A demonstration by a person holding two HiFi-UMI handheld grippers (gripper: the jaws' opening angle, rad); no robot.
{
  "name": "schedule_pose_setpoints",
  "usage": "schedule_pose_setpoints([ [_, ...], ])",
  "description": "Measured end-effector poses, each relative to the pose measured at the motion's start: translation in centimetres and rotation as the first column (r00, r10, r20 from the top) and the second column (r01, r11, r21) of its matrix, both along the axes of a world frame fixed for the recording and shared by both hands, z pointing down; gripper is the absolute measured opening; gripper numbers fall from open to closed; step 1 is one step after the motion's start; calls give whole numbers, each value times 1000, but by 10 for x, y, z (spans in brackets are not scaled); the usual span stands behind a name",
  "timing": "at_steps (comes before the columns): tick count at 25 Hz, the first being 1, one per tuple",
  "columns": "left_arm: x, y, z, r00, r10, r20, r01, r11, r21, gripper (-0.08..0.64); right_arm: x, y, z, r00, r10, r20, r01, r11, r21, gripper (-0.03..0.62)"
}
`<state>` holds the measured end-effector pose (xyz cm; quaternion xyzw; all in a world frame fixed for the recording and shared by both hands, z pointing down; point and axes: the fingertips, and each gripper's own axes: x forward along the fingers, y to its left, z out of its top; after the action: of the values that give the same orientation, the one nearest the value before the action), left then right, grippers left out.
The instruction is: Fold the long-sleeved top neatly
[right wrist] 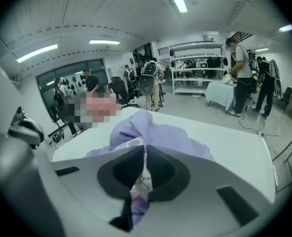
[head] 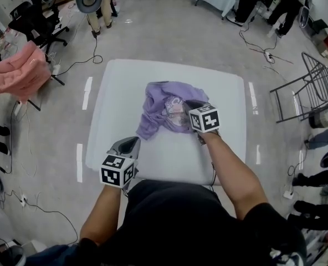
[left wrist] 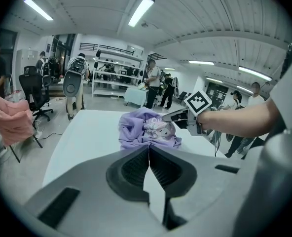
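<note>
The long-sleeved top [head: 167,112] has a fold of its lilac printed cloth clamped between the jaws of the right gripper [right wrist: 142,174]. The left gripper [left wrist: 149,154] has its jaws pressed together on nothing, near the front edge. The garment lies crumpled in the middle of the white table [head: 111,98]. It probably needs a gentle lift to open it out, with the left gripper then taking a second edge.

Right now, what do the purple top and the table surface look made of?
Purple top: soft matte knit, probably cotton jersey; it slumps in loose crumpled folds, with a printed patch. Table: smooth white surface with slight sheen, maybe laminate or plastic sheet; can't tell which.
</note>
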<state>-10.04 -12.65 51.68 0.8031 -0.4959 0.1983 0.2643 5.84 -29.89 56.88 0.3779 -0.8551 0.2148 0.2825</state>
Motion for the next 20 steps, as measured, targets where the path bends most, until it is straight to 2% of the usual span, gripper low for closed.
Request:
schedule_pose_setpoints([
  [8,5,-10,1,1000,20,8,-20,1000,0,6,13,59,-20,995,-65,79,64,998,13,18],
  [11,6,-13,1,1000,26,17,-26,1000,0,6,21,90,-22,992,-101,81,101,995,1,17],
  [15,8,-14,6,999,41,28,-40,999,-7,6,32,139,-4,984,-176,42,178,982,-68,17],
  [20,12,-25,14,996,81,35,-81,997,-17,6,33,184,27,967,-254,4,250,950,-185,17],
])
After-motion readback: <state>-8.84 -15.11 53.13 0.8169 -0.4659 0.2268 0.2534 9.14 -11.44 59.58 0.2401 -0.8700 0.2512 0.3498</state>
